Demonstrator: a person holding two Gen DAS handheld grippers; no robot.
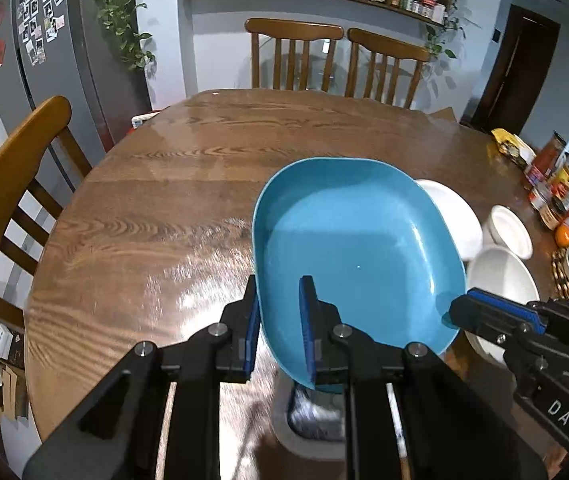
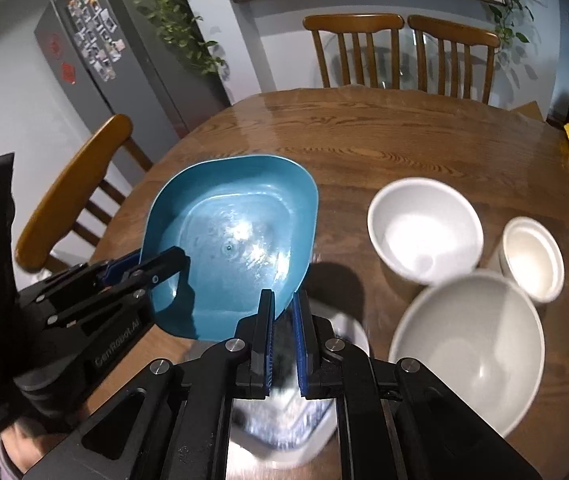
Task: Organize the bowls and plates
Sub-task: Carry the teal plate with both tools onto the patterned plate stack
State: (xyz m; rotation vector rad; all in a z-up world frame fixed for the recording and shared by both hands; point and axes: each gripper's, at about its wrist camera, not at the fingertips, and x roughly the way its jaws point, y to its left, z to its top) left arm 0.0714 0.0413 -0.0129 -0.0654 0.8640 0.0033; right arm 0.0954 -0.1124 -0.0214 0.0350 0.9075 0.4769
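A blue plate (image 1: 356, 240) with a raised rim hangs tilted above the wooden table (image 1: 164, 200). My left gripper (image 1: 280, 320) is shut on its near-left rim. My right gripper (image 1: 460, 308) is shut on the rim's right side. In the right wrist view the blue plate (image 2: 236, 240) sits at the left. There my right gripper (image 2: 284, 320) pinches its near edge and my left gripper (image 2: 172, 264) clamps its left rim. Three white bowls stand on the table at the right: a large one (image 2: 468, 352), a medium one (image 2: 424, 228) and a small one (image 2: 532, 258).
Under the plate lies a grey square dish (image 2: 284, 432), blurred, with something dark inside. Jars and packets (image 1: 556, 196) crowd the table's right edge. Wooden chairs stand at the far side (image 1: 296, 52) and at the left (image 1: 16, 184). A fridge (image 1: 56, 40) stands far left.
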